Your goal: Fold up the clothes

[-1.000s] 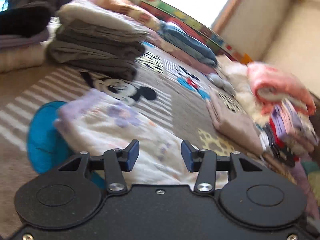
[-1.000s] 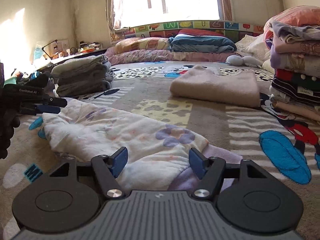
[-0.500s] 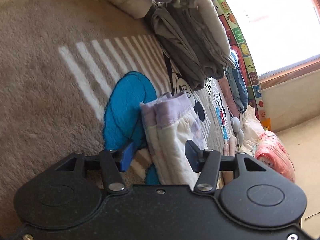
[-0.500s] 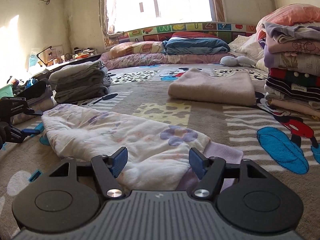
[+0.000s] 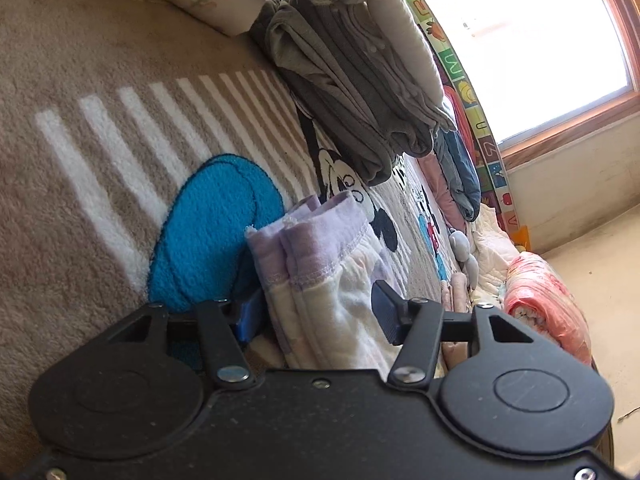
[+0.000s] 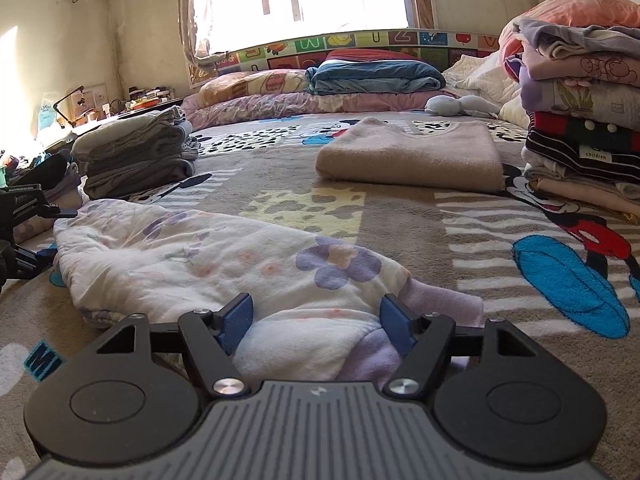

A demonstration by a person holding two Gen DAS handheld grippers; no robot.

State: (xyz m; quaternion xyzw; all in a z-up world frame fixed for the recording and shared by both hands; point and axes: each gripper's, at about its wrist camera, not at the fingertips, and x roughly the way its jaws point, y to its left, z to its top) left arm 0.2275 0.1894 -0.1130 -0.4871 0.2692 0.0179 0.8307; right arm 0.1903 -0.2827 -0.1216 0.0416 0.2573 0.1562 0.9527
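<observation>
You're at the grasp step: left gripper (image 5: 316, 312) closing over the garment's (image 6: 208, 256) cuff end, right gripper (image 6: 316, 322) opening astride the 6 o'clock end, neither pinching yet; next, clamp and lift both together.

Garment (image 6: 208, 256) on blanket (image 6: 400, 216); grey stack (image 6: 136, 156) behind-left, sweater (image 6: 412, 156) behind-right.

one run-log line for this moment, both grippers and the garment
step: grasping ends | left gripper: closing around purple cuffs of floral garment | right gripper: opening, cloth between jaws | garment: flat on blanket
</observation>
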